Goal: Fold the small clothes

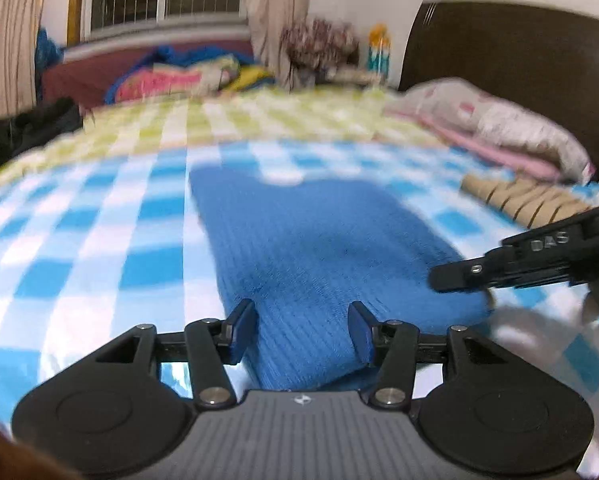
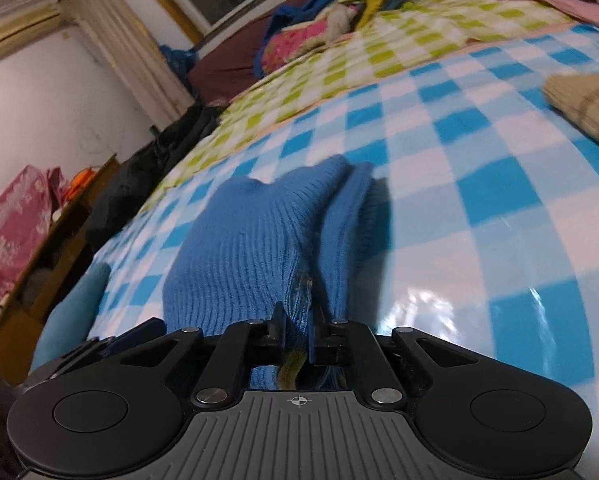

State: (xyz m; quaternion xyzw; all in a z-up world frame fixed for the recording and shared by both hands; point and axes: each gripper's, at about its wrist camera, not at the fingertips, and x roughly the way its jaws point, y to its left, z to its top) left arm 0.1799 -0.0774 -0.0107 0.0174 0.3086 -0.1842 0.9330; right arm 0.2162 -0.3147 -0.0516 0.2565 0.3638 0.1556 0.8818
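My right tongs point(image 2: 297, 334) are clamped on the near edge of the small blue ribbed knit garment point(image 2: 255, 248), which lies bunched on the glossy blue-and-white checked sheet point(image 2: 479, 184). My left tongs point(image 1: 301, 330) stand apart, their blue pads point(image 1: 241, 330) straddling the garment's near end. A tan striped cloth point(image 1: 515, 196) lies well apart.

A bed point(image 1: 99, 240) carries everything, spread with a glossy blue-and-white checked sheet point(image 2: 479, 168). Farther back, a green-and-white checked cover point(image 1: 203, 120) overlaps it. A blue knitted garment point(image 1: 315, 248) lies flat in the middle of the blue sheet. A tan striped cloth point(image 1: 519, 198) rests on the sheet to its right, apart from it. At the head end, a pale pillow point(image 1: 499, 120) sits on a pink folded blanket point(image 1: 515, 156). Some dark clothing point(image 2: 139, 184) lies along the bed's left edge.
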